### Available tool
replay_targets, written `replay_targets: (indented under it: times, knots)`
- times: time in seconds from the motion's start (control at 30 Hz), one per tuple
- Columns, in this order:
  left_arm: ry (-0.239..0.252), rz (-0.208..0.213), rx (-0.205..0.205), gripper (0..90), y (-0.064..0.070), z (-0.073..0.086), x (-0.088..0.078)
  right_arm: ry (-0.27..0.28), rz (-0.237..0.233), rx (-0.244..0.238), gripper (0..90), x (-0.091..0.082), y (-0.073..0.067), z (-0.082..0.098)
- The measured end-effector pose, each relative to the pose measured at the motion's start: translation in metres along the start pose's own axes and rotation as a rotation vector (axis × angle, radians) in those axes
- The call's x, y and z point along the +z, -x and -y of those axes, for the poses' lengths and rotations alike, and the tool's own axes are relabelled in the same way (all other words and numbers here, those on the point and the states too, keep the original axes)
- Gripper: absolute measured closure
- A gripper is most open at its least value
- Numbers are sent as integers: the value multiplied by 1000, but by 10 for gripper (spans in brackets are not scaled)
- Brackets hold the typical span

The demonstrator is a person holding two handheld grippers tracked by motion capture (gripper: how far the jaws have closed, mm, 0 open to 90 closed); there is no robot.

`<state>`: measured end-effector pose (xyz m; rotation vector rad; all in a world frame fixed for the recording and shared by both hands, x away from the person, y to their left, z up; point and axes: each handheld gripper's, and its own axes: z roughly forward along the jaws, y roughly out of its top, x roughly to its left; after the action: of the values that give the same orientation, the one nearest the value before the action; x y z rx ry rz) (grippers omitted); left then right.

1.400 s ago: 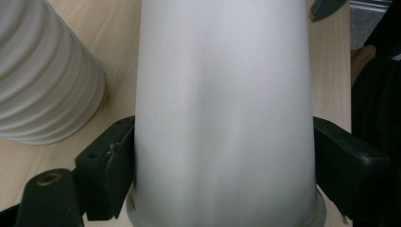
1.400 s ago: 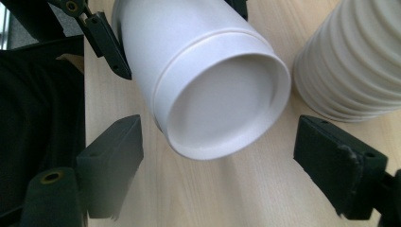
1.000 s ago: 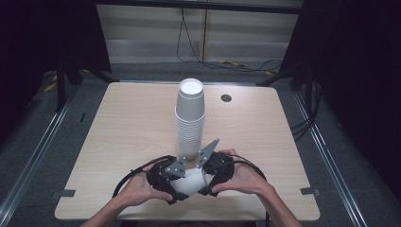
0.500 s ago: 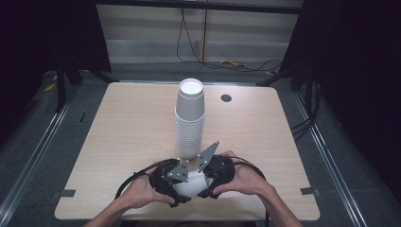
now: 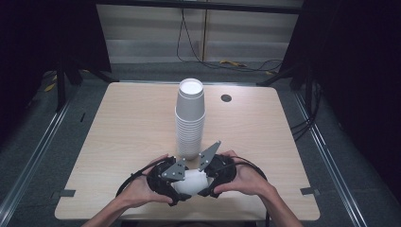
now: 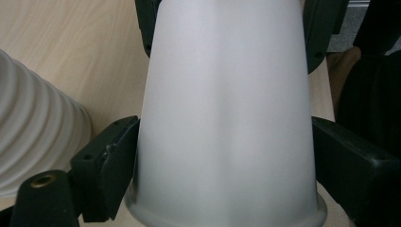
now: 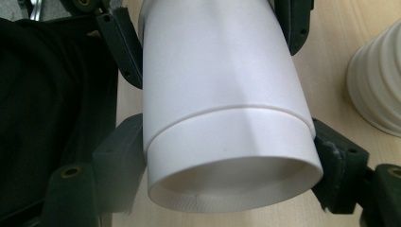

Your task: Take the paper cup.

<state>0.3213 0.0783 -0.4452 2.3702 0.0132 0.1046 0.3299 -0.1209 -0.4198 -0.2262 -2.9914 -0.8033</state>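
A white paper cup [image 5: 190, 182] lies on its side near the table's front edge, held between both grippers. My left gripper [image 5: 181, 185] has it by the rim end [image 6: 227, 208]. Its jaws have just been opening, and their pads [image 6: 111, 172] still touch the cup's sides. My right gripper [image 5: 202, 178] is shut on the base end [image 7: 231, 156], with pads [image 7: 338, 163] pressed on both sides. A step line rings the cup there; I cannot tell if it is one cup or two nested. The left gripper [image 6: 227, 161] and the right gripper [image 7: 229, 163] face each other.
A tall stack of upturned white cups [image 5: 190, 118] stands mid-table just beyond the grippers, its ribbed side close by [image 6: 38, 137] [image 7: 378, 85]. A small dark round hole [image 5: 226, 98] sits in the wooden table [image 5: 127, 123] at the back. Black cables loop around both hands.
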Motion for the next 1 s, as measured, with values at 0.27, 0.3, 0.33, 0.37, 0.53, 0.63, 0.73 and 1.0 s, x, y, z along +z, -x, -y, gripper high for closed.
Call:
replay_targets:
  times: [0.27, 0.3, 0.33, 0.37, 0.53, 0.63, 0.73, 1.0]
  knots:
    - [67, -28, -39, 140, -3, 2, -4, 14, 21, -11, 241, 0, 2, 0]
    - [86, -24, -53, 142, -4, 3, -6, 13, 30, -10, 241, -1, 2, 0]
    - [102, -32, -53, 148, -5, 3, -8, 6, 38, -11, 241, -1, 2, -1]
    - [119, -32, -63, 157, -6, 3, -10, 1, 50, -12, 240, -1, 2, -1]
    - [187, -53, -95, 159, -9, 4, -17, 4, 51, 20, 239, 3, 8, 7]
    - [288, -51, -139, 156, -15, 9, -26, 30, 70, 93, 237, -2, 12, 16]
    - [326, -52, -165, 155, -17, 11, -30, 75, 87, 146, 237, -11, 16, 24]
    - [422, -95, -238, 155, -27, 24, -47, 166, 115, 203, 237, -20, 15, 42]
